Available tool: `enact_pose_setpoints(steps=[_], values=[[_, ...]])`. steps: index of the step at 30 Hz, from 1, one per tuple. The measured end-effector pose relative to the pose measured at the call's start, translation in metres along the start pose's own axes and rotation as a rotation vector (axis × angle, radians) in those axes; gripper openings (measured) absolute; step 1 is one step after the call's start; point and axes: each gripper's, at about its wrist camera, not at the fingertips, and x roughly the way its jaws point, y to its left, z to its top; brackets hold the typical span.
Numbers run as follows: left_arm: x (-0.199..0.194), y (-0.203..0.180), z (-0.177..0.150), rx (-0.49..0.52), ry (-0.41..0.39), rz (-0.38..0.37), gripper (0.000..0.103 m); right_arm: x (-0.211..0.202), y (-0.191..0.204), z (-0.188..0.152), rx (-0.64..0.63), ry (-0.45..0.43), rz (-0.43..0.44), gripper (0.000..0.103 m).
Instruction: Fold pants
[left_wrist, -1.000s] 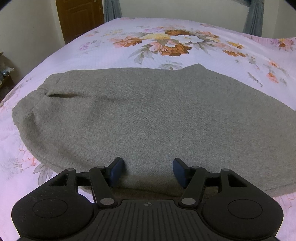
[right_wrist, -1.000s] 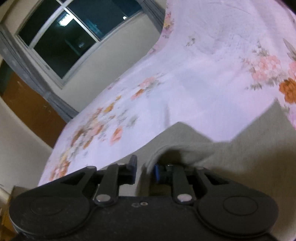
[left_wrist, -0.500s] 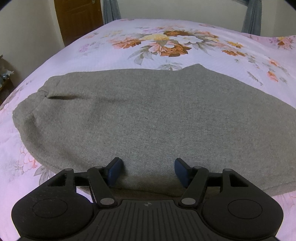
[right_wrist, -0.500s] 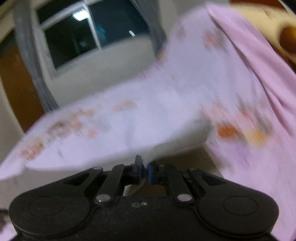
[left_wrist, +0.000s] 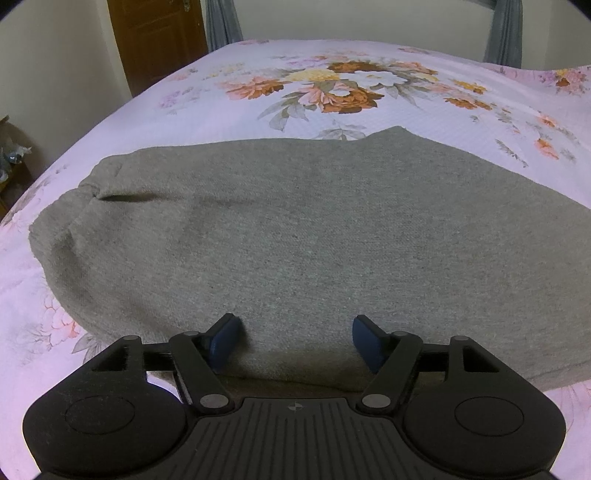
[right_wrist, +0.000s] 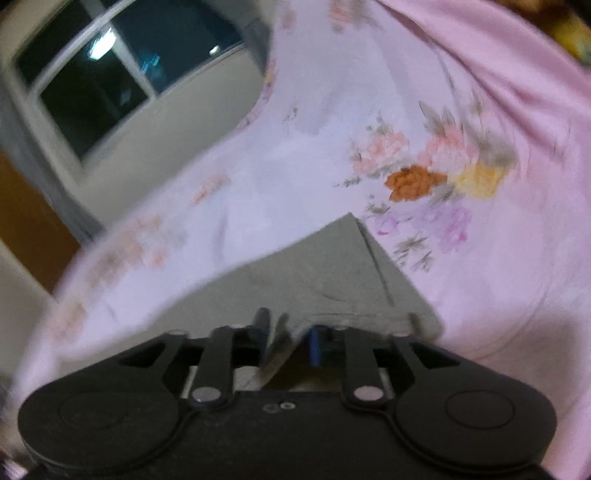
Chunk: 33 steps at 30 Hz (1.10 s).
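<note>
Bed (left_wrist: 369, 122) covered edge to edge with a pale pink-lilac floral sheet; large bouquet print in orange, white and yellow (left_wrist: 343, 85) near the far centre, smaller sprays toward the sides

Brown wooden door (left_wrist: 159, 40) in the far left corner, cream wall beside it

Grey curtain (left_wrist: 223, 22) just right of the door, another grey curtain (left_wrist: 504, 29) at far right

Small clutter on a low surface at the left edge, too small to tell

Right wrist view, blurred: dark window with white frame (right_wrist: 110, 77) above cream wall; orange and yellow flower print (right_wrist: 439, 177) on the sheet
</note>
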Motion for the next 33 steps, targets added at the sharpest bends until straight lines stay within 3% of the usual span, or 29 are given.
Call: enact_pose_setpoints(steps=[4,7,9,12,13,18,21,26,29,30,32,33], values=[[0.000,0.000,0.000,0.001,-0.001,0.001,0.070,0.013,-0.008,0.011,0.024,0.018,-0.032,0.025],[0.000,0.000,0.000,0.002,-0.001,0.002,0.070,0.015,0.002,0.018,-0.024,-0.009,-0.066,0.012],[0.000,0.000,0.000,0.003,-0.002,0.002,0.071,0.005,0.026,0.024,-0.140,-0.082,-0.043,0.008],[0.000,0.001,-0.001,0.004,-0.006,0.005,0.072,-0.026,0.060,0.031,-0.313,-0.243,0.069,0.007],[0.000,0.001,-0.001,0.003,-0.008,0.007,0.073,-0.028,0.061,0.030,-0.341,-0.244,0.061,0.007],[0.002,0.001,0.000,0.000,-0.009,0.010,0.075,0.004,0.002,0.009,-0.223,-0.009,-0.108,0.007],[0.003,0.002,0.001,0.006,-0.008,0.008,0.075,0.010,-0.005,-0.007,-0.273,0.034,-0.165,0.006],[0.002,0.002,0.000,0.004,-0.012,0.011,0.076,0.009,0.007,-0.011,-0.396,0.050,-0.246,0.014],[0.001,0.002,-0.002,0.008,-0.020,0.012,0.076,-0.001,-0.004,-0.005,-0.334,0.024,-0.286,0.028],[0.001,0.002,-0.003,0.008,-0.024,0.012,0.076,-0.008,-0.005,-0.002,-0.308,-0.006,-0.298,0.040],[-0.002,0.002,-0.004,0.008,-0.037,0.016,0.076,-0.020,-0.001,-0.001,-0.289,-0.053,-0.316,0.044],[-0.004,0.001,-0.004,0.010,-0.048,0.021,0.076,-0.026,0.003,-0.001,-0.278,-0.068,-0.278,0.044]])
